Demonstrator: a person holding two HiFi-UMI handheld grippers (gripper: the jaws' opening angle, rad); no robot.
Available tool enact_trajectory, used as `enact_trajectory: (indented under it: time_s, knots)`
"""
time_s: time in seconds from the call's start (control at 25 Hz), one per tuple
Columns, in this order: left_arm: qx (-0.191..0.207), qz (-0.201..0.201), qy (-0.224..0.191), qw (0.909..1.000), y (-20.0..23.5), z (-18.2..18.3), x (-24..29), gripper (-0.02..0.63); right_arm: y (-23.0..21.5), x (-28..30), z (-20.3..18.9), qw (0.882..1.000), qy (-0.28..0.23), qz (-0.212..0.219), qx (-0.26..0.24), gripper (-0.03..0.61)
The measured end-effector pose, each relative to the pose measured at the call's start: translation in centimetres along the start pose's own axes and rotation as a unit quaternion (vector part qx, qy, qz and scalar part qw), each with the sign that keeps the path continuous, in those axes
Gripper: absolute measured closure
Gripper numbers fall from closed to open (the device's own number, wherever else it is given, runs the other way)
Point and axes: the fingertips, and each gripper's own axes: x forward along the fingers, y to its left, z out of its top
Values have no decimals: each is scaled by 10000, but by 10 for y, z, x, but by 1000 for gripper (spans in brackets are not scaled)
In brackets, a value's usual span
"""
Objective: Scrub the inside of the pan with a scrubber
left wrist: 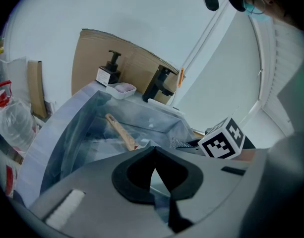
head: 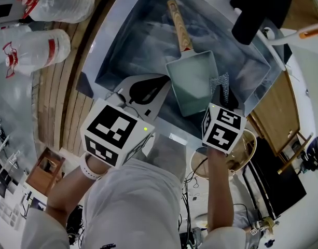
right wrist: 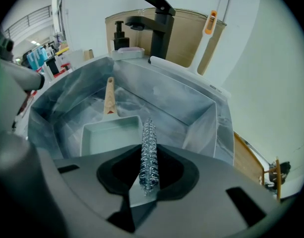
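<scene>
Inside lined sink (head: 128,35): pan (head: 192,83); wood counter (head: 60,105) w/ bottles (head: 39,51); faucet (right wrist: 160,24) behind.

A grey basin (right wrist: 201,113) is set into a counter of wooden slats (head: 60,97). A black tap (right wrist: 159,24) and a dark pump bottle (right wrist: 120,33) are placed at its far rim. A brown cardboard panel (right wrist: 189,38) is propped behind them against a plain white wall (right wrist: 271,58). Clear plastic bottles (head: 37,51) are laid on the slats beside the basin.
</scene>
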Motion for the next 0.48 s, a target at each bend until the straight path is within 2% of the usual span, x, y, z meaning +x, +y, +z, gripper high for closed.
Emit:
enact_trajectory:
  time_s: [0.12, 0.28, 0.4, 0.48]
  knots:
    - [-2, -10, -45, 10000, 0, 3, 0, 609, 13, -6, 17, 9978, -134, 596, -271, 512]
    - [-21, -8, -105, 9999, 1, 5, -2, 608, 32, -14, 32, 9805, -227, 1378, -1385, 514]
    - [-31, -4, -88, 10000, 4, 4, -4, 609, 43, -17, 38, 9544, -398, 1692, -2428, 514]
    - [-44, 2, -86, 10000, 5, 3, -5, 609, 51, -19, 40, 9290, -554, 1904, -3126, 514]
